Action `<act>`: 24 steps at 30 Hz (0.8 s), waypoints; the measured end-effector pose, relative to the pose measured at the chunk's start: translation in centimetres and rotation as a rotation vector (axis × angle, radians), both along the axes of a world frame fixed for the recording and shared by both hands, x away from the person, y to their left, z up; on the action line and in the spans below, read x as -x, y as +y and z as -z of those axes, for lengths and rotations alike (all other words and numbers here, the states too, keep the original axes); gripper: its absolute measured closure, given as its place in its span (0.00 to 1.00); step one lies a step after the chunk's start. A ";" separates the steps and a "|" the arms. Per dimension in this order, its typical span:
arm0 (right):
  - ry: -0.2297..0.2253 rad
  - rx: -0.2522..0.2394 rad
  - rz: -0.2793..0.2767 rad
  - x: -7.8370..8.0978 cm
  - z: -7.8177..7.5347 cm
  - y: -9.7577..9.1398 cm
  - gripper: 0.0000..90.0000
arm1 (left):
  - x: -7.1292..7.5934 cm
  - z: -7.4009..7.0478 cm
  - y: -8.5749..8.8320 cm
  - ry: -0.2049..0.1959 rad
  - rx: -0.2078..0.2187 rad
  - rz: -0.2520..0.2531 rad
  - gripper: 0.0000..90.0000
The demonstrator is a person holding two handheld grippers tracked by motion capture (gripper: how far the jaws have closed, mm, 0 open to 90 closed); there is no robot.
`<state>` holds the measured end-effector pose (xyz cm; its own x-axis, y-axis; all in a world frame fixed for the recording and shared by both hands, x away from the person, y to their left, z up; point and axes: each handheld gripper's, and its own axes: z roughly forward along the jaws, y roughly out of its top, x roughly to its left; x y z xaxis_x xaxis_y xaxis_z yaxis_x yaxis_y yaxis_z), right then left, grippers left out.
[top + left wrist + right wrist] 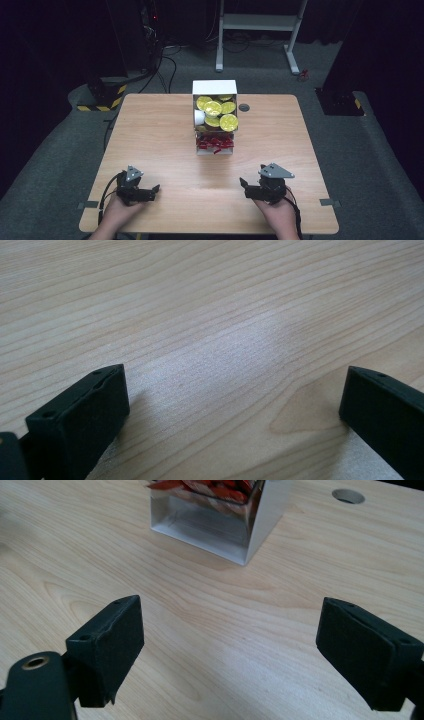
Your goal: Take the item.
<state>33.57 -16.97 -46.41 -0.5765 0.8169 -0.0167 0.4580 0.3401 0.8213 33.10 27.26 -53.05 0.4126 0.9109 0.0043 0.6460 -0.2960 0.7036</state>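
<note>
A white tiered box point(215, 118) stood at the middle of the far half of the wooden table point(150, 135), its back close to the table's far edge. Its upper tier held yellow-lidded cups point(218, 113) and its lower tier held red packets point(215, 144). Just right of the box, a round cable hole point(244, 107) sat in the tabletop. Bare wood ran wide on both sides of the box out to the left and right table edges, and a broad bare strip lay between the box's front and the near edge.

The left gripper point(154, 190) was well away from the box, to its near left by the table's near edge, held in the left hand point(118, 210) and pointing across the table toward the right. In the left gripper view its jaws stood wide apart and low over bare wood, with nothing between them.

The right gripper point(244, 184) was to the near right of the box, held in the right hand point(275, 212), its tips turned toward the left and its grey plate on top. In the right gripper view its jaws also stood wide apart and empty above the wood, with the box's front corner point(245, 555) ahead of them and well apart from them.
</note>
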 end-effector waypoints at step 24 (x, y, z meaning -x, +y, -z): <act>-0.023 -0.048 -0.019 0.2 -2.5 1.0 0.13 | 0.1 0.1 0.0 -0.005 0.000 -0.005 0.00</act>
<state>33.40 -15.99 -43.92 -0.5919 0.8060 0.0084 0.4323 0.3087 0.8472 33.00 27.26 -53.11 0.4080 0.9130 0.0062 0.6438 -0.2925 0.7071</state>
